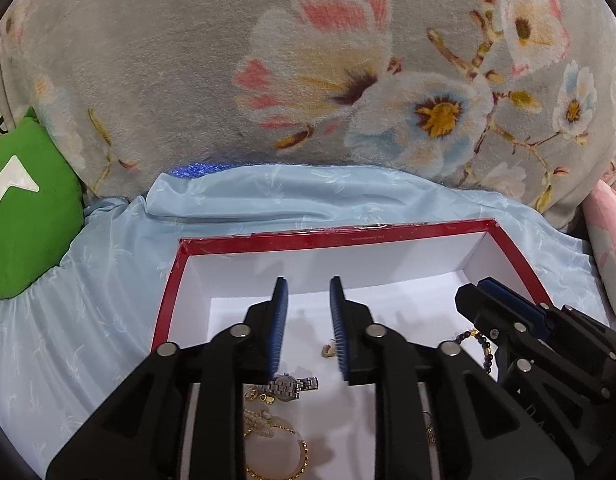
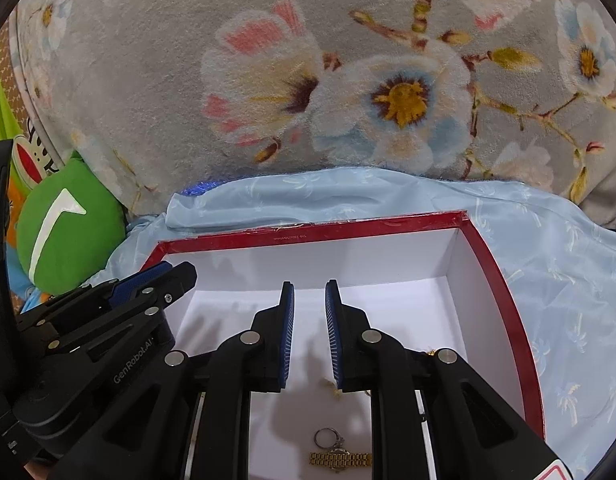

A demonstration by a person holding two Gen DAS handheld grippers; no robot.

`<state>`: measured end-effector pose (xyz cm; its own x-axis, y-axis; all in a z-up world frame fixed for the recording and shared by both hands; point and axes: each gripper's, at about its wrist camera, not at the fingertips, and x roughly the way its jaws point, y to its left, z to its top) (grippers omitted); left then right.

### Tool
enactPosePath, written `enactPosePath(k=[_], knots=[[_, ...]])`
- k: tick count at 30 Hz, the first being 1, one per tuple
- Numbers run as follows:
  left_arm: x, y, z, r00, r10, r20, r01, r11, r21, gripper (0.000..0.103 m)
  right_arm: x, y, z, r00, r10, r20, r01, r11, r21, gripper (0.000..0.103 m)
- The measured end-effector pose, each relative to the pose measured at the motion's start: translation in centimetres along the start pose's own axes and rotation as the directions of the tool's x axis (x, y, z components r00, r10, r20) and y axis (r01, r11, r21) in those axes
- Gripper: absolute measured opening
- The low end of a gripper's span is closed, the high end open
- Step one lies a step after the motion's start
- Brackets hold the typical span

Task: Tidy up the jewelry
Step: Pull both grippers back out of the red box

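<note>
A shallow box with a red rim (image 1: 336, 236) and white inside lies on a light blue cloth; it also shows in the right wrist view (image 2: 316, 232). My left gripper (image 1: 308, 326) is open and empty above the box floor. Under it lie a silver watch (image 1: 291, 385), a small gold earring (image 1: 328, 351), gold chains and a gold bangle (image 1: 279, 452). A dark bead bracelet (image 1: 482, 344) lies by my right gripper (image 1: 486, 292). My right gripper (image 2: 310, 334) is open and empty over a silver ring (image 2: 328, 437) and a gold watch (image 2: 340, 460). My left gripper (image 2: 167, 276) shows at the left.
A grey floral blanket (image 1: 308, 72) rises behind the box. A green cushion (image 1: 23, 208) lies at the left, also in the right wrist view (image 2: 67, 232). A pink item (image 1: 608, 240) sits at the right. The blue cloth (image 2: 568, 280) surrounds the box.
</note>
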<state>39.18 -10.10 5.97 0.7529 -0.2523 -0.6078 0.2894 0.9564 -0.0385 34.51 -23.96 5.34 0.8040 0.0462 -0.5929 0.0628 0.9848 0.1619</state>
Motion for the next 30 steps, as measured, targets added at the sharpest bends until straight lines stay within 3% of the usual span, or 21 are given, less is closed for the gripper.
enactPosePath(k=[30], knots=[[-0.6, -0.3, -0.4, 1.000, 0.026, 0.008, -0.026, 1.000, 0.016, 0.024, -1.4, -0.6, -1.7, 1.000, -0.013, -0.014, 0.014, 1.000, 0.016, 0.016]])
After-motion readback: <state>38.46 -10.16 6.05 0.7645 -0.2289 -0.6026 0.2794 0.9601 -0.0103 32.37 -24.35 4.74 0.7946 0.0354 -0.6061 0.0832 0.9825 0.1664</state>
